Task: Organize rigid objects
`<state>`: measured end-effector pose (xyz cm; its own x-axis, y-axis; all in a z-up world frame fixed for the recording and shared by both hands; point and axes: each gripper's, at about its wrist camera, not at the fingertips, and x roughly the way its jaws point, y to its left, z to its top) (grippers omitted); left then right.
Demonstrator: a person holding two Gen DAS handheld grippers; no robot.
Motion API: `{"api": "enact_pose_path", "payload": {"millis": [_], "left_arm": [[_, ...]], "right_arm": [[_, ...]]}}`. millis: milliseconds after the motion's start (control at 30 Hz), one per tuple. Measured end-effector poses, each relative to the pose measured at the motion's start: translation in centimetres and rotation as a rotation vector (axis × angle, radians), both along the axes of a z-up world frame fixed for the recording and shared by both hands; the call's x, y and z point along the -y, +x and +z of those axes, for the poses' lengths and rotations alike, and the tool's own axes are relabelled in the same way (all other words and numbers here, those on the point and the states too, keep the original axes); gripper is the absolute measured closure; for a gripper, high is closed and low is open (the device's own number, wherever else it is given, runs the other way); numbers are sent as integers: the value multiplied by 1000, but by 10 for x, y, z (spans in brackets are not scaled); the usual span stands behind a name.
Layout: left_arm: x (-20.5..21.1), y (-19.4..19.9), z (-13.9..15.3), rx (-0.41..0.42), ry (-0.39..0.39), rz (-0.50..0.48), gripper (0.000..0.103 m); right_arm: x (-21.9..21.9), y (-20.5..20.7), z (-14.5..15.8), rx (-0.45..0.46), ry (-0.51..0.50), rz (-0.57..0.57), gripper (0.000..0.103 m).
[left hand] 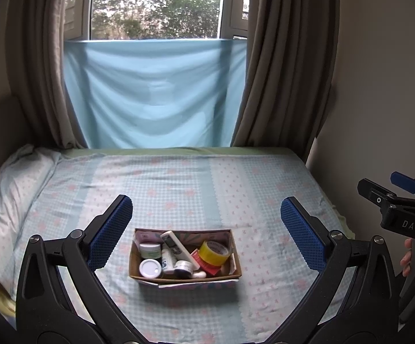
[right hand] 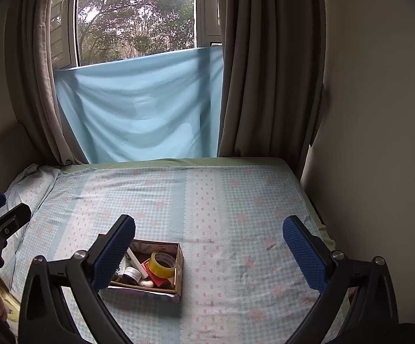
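An open cardboard box [left hand: 236, 261] sits on the bed, also in the right wrist view [right hand: 180, 269]. It holds a yellow tape roll [left hand: 213, 252] [right hand: 163, 263], a white remote [left hand: 175, 245], a white-lidded jar [left hand: 150, 268], a green-labelled jar [left hand: 150, 250], a small dark jar [left hand: 183, 268] [right hand: 131, 273] and a red box [left hand: 207, 266]. My left gripper [left hand: 207, 226] is open and empty, above the box's near side. My right gripper [right hand: 208, 246] is open and empty, right of the box; its left finger hides the box's left part. It also shows in the left wrist view [left hand: 391, 192].
The bed [left hand: 207, 177] has a blue checked sheet with pink flowers. A pillow [left hand: 9, 189] lies at the left. A wall [right hand: 379, 143] runs along the bed's right edge. Grey curtains [left hand: 282, 71] and a blue cloth [left hand: 155, 94] hang at the far side.
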<state>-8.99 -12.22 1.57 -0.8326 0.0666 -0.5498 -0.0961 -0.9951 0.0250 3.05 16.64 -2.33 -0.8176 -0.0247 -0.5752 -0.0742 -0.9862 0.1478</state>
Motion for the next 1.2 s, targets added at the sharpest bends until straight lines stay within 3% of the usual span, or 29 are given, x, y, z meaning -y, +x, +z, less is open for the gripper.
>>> {"api": "enact_pose_path", "payload": {"millis": [800,1000,1200], "left_arm": [[-3,5,2,-14,-12,16,0],[-6,9,5,-45,-57,52,0],[0,11,6,-50,-2,33,0]], "right_arm": [[-4,3,3,-10,8,-11,0],[-3,4,5,-10,14,-17,0],[-2,6,7,-16,14,-23,0]]}}
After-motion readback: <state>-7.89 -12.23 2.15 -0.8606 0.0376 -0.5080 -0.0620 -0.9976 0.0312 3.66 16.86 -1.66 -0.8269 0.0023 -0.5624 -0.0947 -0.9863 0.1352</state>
